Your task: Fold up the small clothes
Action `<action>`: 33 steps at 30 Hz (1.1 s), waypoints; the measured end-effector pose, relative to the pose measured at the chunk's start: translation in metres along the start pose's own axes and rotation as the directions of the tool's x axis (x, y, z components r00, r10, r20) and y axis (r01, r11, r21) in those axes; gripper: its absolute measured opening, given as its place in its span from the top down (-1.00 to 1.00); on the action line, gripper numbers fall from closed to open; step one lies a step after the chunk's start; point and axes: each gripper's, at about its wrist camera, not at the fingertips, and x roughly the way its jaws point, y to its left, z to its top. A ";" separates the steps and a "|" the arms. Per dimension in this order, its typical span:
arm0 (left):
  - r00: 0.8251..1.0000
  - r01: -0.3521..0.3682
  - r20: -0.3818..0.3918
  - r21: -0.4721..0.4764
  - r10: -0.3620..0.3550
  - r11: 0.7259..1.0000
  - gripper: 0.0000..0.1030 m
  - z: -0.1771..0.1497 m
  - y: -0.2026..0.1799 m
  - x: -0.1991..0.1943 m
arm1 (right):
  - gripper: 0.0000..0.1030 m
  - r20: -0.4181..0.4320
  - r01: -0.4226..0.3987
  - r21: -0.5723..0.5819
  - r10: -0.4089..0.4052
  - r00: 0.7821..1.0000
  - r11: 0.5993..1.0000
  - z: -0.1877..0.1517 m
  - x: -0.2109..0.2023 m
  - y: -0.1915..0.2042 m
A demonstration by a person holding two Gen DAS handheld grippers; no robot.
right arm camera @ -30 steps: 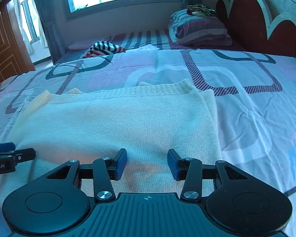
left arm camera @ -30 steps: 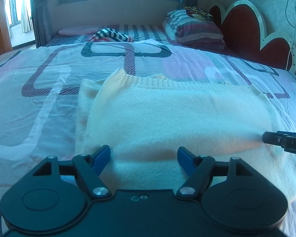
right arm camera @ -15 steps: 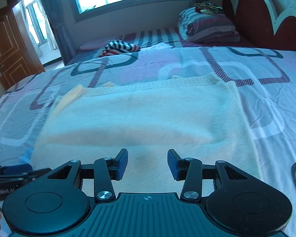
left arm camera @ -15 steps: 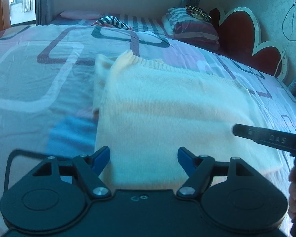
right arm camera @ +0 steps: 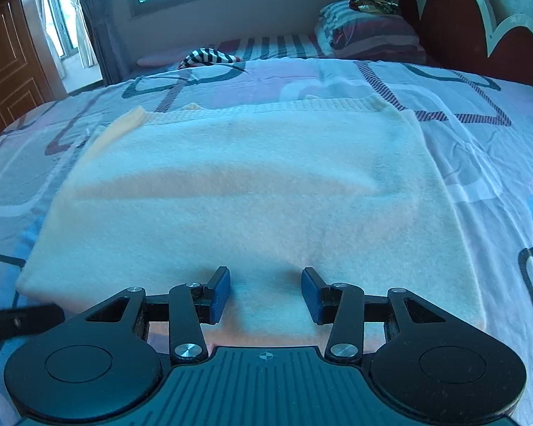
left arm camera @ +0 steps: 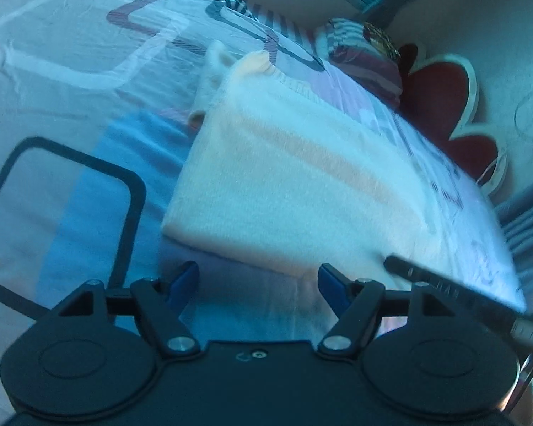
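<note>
Cream knit sweater [right arm camera: 252, 191] lies flat on patterned bedsheet [right arm camera: 479, 149], middle of bed, ribbed hem at far edge.

Right gripper [right arm camera: 265, 293] over near edge, jaws spread, nothing between pads. Left gripper [left arm camera: 258, 284] near sweater's near-left corner, over sheet, jaws spread wide, empty.

Risks, my judgement:
- pads may pinch sheet together with knit, so fold drags bedding
- only top layer may be caught, so layers shift apart
- uneven lift may give skewed fold

Hard to see: left view blurred and tilted; sleeves tucked or hidden, cannot tell; near hem partly behind gripper bodies.
</note>
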 end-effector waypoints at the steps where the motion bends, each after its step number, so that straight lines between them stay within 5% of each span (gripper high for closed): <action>1: 1.000 0.029 0.002 -0.043 -0.029 0.999 -0.43 0.002 0.003 0.002 | 0.14 0.001 0.002 0.011 -0.002 1.000 1.000 -0.001 -0.001 -0.003; 7: 0.988 0.153 0.062 -0.203 -0.143 0.967 -0.69 0.010 0.016 0.019 | 0.14 0.019 -0.007 0.054 0.006 1.000 0.998 0.000 -0.007 -0.004; 11: 0.971 0.229 0.130 -0.260 -0.201 0.938 -0.68 0.016 0.021 0.032 | 0.14 0.033 -0.011 0.073 0.009 0.999 0.997 0.008 -0.004 -0.002; 20: 0.929 0.318 0.294 -0.328 -0.223 0.890 0.04 0.031 0.040 0.057 | 0.14 0.084 -0.011 0.064 0.005 0.996 0.998 0.037 0.014 0.015; 24: 0.935 0.298 0.291 -0.344 -0.200 0.891 0.71 0.031 0.046 0.062 | 0.14 0.118 0.014 0.034 -0.018 0.993 0.999 0.050 0.027 0.023; 28: 0.943 0.267 0.282 -0.321 -0.177 0.909 0.85 0.035 0.043 0.059 | 0.15 0.056 0.041 -0.002 -0.041 0.998 0.999 0.045 0.052 0.024; 33: 0.934 0.226 0.323 -0.207 -0.152 0.952 0.88 0.044 0.016 0.042 | 0.15 0.092 0.055 -0.076 -0.048 0.995 0.996 0.034 0.055 0.028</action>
